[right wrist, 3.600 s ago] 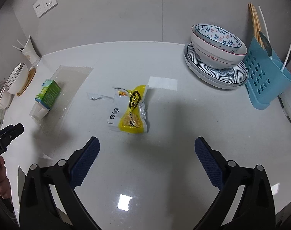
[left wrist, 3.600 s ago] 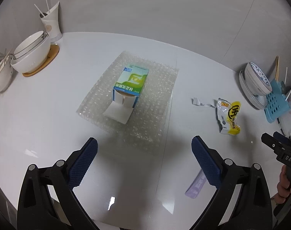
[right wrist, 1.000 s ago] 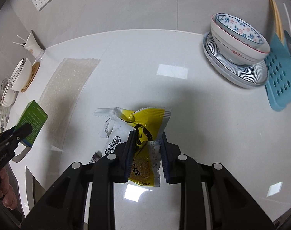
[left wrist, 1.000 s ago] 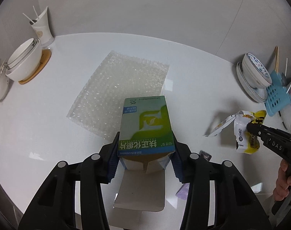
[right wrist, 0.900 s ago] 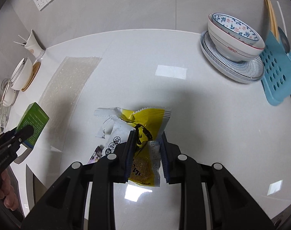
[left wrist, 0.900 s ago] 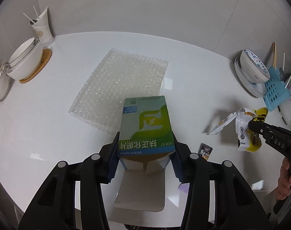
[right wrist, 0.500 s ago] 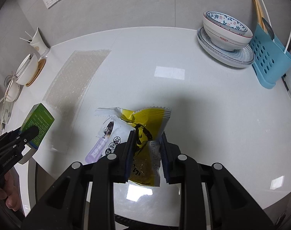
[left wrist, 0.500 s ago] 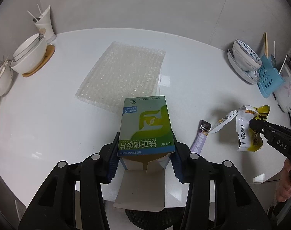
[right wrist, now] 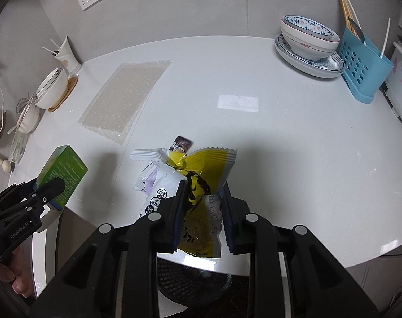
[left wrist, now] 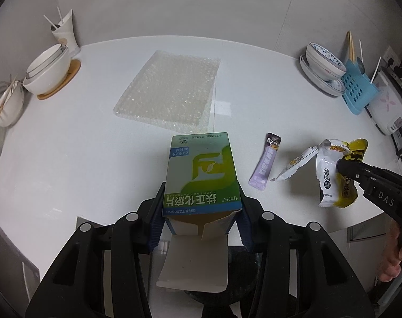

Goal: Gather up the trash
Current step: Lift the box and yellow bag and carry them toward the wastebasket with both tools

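My left gripper [left wrist: 199,206] is shut on a green and white carton [left wrist: 201,172] with its end flap hanging open, held above the table's near edge. My right gripper [right wrist: 202,198] is shut on a crumpled yellow and white snack wrapper [right wrist: 201,175]; in the left wrist view that wrapper [left wrist: 333,169] hangs at the right. A purple sachet [left wrist: 265,163] lies on the white table, partly hidden behind the wrapper in the right wrist view. A sheet of bubble wrap [left wrist: 169,90] lies flat in the middle. A black mesh bin [right wrist: 193,278] shows below the table edge, under the wrapper.
White bowls on a wooden coaster [left wrist: 48,69] and a cup with sticks [left wrist: 64,33] stand at the far left. A patterned bowl on plates [right wrist: 309,42] and a blue utensil holder [right wrist: 365,66] stand at the far right. The table's rim [left wrist: 359,220] curves close below both grippers.
Both grippers have drawn back toward the table's near edge with the carton and the wrapper still held. The purple sachet and the black bin have come into view.
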{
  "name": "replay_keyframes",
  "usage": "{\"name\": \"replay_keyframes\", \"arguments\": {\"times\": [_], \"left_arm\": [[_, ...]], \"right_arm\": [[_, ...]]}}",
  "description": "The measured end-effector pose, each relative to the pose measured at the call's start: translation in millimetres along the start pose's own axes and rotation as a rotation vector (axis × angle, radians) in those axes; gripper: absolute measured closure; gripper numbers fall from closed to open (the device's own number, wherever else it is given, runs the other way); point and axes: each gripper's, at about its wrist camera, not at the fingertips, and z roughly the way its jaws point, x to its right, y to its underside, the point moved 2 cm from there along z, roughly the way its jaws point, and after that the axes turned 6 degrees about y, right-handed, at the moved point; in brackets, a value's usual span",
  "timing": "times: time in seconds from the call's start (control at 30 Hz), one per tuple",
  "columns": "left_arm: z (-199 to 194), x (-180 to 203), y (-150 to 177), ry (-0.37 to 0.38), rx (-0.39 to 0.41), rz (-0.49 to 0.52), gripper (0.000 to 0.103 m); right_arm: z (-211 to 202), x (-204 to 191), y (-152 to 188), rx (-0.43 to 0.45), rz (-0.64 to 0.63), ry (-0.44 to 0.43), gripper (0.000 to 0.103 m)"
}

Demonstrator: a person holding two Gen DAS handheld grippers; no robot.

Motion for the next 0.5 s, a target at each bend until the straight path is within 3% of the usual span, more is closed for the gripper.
{"name": "replay_keyframes", "arguments": {"times": [0.5], "left_arm": [[-30, 5, 54, 0.032, 0.015, -0.002, 0.057]], "right_arm": [[-25, -11, 55, 0.014, -0.025, -0.016, 0.079]]}}
